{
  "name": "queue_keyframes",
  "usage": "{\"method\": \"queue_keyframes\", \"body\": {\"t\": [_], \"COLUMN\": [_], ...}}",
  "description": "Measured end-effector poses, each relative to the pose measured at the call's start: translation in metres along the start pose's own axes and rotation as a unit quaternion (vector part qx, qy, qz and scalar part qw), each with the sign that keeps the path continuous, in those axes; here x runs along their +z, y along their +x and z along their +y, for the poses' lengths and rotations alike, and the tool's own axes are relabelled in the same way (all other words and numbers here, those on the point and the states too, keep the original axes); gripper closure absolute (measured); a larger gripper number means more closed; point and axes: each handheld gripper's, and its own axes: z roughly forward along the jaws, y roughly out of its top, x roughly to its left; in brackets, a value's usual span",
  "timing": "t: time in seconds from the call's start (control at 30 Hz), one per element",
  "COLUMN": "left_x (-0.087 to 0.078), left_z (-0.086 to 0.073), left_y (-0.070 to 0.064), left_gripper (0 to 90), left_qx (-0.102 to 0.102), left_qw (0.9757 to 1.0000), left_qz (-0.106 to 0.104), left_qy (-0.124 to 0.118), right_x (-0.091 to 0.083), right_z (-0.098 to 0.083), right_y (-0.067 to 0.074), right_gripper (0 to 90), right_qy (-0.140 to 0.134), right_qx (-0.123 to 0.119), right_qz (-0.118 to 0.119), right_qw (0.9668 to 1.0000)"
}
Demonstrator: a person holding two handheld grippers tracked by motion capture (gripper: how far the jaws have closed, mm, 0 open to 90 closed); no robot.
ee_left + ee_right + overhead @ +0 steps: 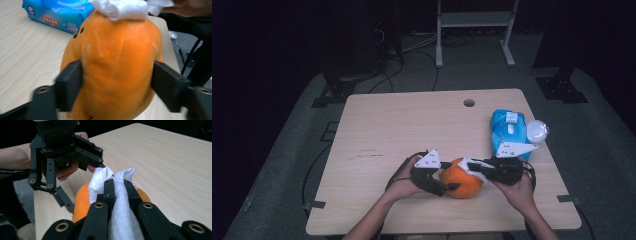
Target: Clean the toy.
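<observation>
The table is big and made of pale wood. On it, far past the right gripper's fingers, lies a blue pack of wipes, with a small white ball just beside it.

The orange plush toy sits near the person's edge of the table, between the two grippers. It is soft and round, with small black marks near its top.

The left gripper has the toy between its fingers. One finger presses on one side of the toy and the other finger presses on the other side, so it holds the toy about halfway open.

The right gripper is squeezed tight on a white wipe. The wipe bunches up between its fingers and rests on top of the toy.
</observation>
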Motion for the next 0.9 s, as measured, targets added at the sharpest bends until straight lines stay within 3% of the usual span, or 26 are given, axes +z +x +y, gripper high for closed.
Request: {"method": "queue_keyframes", "body": {"t": [0.07, 0.13, 0.23, 0.3, 0.43, 0.57, 0.73, 0.9], "left_x": [0.001, 0.004, 0.008, 0.010, 0.011, 0.011, 0.009, 0.006], "left_z": [0.000, 0.002, 0.006, 0.006, 0.006, 0.005, 0.004, 0.001], "left_y": [-0.002, -0.006, -0.016, -0.020, -0.024, -0.020, -0.019, -0.010], "left_gripper": [35.9, 38.2, 39.0, 39.1, 39.0, 39.0, 38.8, 38.9], "left_qx": [-0.003, -0.005, 0.022, 0.038, 0.057, 0.048, 0.045, 0.011], "left_qw": [1.0000, 0.9999, 0.9995, 0.9991, 0.9982, 0.9988, 0.9989, 0.9999], "left_qz": [0.006, 0.011, 0.016, 0.012, 0.011, 0.003, 0.002, 0.004], "left_qy": [0.002, 0.001, 0.013, 0.015, 0.017, 0.010, 0.014, 0.007], "right_x": [0.001, 0.006, 0.023, 0.027, 0.019, 0.008, -0.006, -0.014], "right_z": [0.004, 0.007, 0.011, 0.014, 0.015, 0.004, -0.004, -0.012], "right_y": [0.009, 0.018, 0.039, 0.041, 0.022, 0.001, -0.008, -0.017], "right_gripper": [82.4, 82.4, 82.4, 82.5, 82.5, 82.4, 82.5, 82.5], "right_qy": [0.005, 0.008, 0.043, 0.043, 0.042, 0.033, 0.029, 0.012], "right_qx": [-0.020, -0.030, -0.083, -0.089, -0.062, -0.009, 0.007, 0.047], "right_qz": [-0.006, 0.012, -0.007, -0.023, -0.065, -0.040, -0.049, -0.036], "right_qw": [0.9998, 0.9994, 0.9956, 0.9948, 0.9950, 0.9986, 0.9983, 0.9982]}}
